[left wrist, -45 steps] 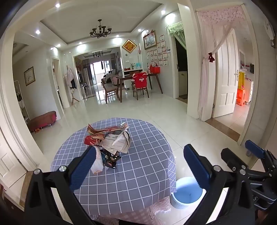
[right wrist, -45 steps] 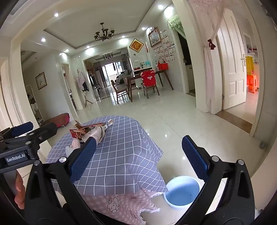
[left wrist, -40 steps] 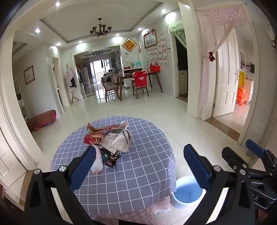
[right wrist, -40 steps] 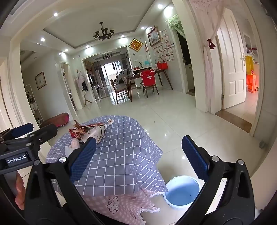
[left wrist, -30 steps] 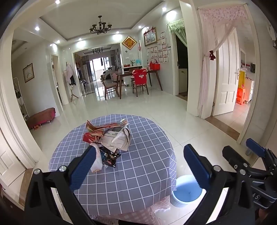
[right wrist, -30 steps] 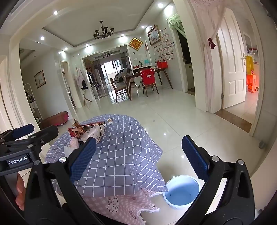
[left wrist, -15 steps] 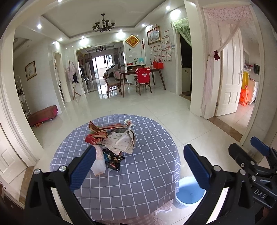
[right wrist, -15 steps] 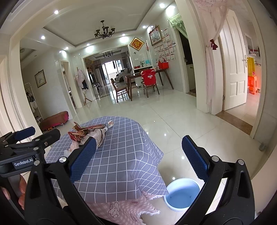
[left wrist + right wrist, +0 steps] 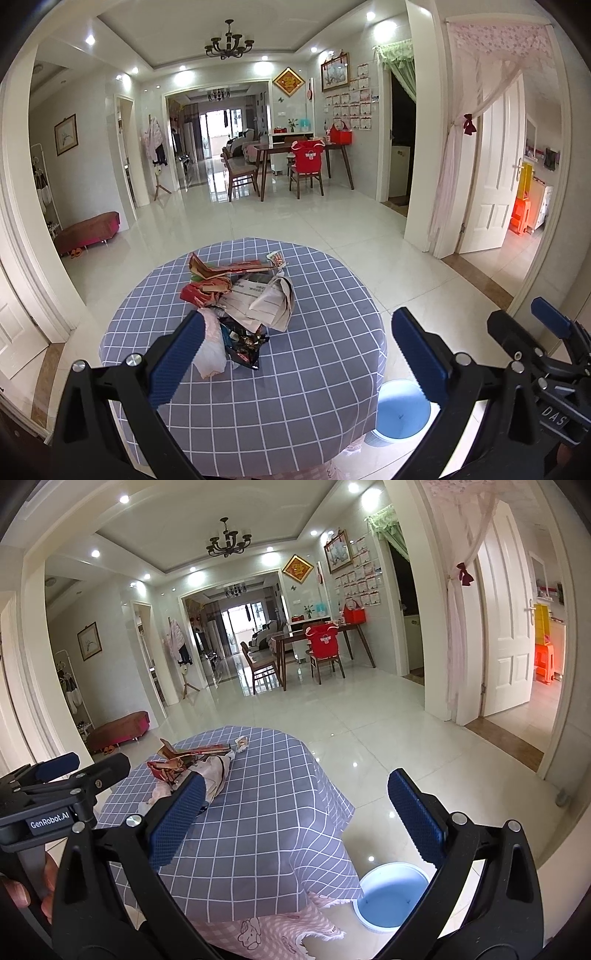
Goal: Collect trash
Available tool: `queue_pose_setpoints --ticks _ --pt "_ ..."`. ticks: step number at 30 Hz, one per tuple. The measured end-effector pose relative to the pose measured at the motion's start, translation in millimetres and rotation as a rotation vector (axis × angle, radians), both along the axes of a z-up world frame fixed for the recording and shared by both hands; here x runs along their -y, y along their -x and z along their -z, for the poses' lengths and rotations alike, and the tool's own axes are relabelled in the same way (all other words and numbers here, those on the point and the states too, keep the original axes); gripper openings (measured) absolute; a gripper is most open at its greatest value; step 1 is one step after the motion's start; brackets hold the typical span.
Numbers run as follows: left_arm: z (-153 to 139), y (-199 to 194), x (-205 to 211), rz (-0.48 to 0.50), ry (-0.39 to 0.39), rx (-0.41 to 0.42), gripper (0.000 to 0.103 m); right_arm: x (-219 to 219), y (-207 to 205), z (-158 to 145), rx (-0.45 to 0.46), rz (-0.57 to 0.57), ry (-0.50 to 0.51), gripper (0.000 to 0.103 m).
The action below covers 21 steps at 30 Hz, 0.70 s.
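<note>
A pile of trash (image 9: 240,299) lies on the round table with a blue checked cloth (image 9: 295,387): crumpled newspaper (image 9: 266,301), red wrappers (image 9: 207,288), a dark snack bag (image 9: 243,345) and a white plastic bag (image 9: 210,350). A light blue bin (image 9: 400,410) stands on the floor right of the table. My left gripper (image 9: 295,350) is open and empty, above the table's near side. My right gripper (image 9: 293,812) is open and empty, right of the table, with the pile (image 9: 188,766) to its left and the bin (image 9: 391,895) below.
The left gripper's body (image 9: 55,794) shows at the left of the right wrist view; the right gripper's body (image 9: 546,350) shows at the right of the left wrist view. White tiled floor (image 9: 295,221) surrounds the table. A dining table with chairs (image 9: 295,162) stands far back.
Both grippers have shifted slightly; the left wrist view has drifted a little so the table and pile sit more centred. Both stay open and empty.
</note>
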<state>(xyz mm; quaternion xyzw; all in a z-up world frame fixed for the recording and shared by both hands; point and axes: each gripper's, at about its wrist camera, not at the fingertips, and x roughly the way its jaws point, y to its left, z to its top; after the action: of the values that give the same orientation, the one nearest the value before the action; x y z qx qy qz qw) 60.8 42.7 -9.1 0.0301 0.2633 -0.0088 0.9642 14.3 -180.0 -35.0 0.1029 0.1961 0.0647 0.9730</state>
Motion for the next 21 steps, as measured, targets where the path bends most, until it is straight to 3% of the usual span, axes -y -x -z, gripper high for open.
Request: queue_pose_setpoints --ticks 21 --pt "-11 0 -19 -0.015 -0.017 0.020 0.099 -20 -13 -7 -0.019 -0.019 -0.006 0.097"
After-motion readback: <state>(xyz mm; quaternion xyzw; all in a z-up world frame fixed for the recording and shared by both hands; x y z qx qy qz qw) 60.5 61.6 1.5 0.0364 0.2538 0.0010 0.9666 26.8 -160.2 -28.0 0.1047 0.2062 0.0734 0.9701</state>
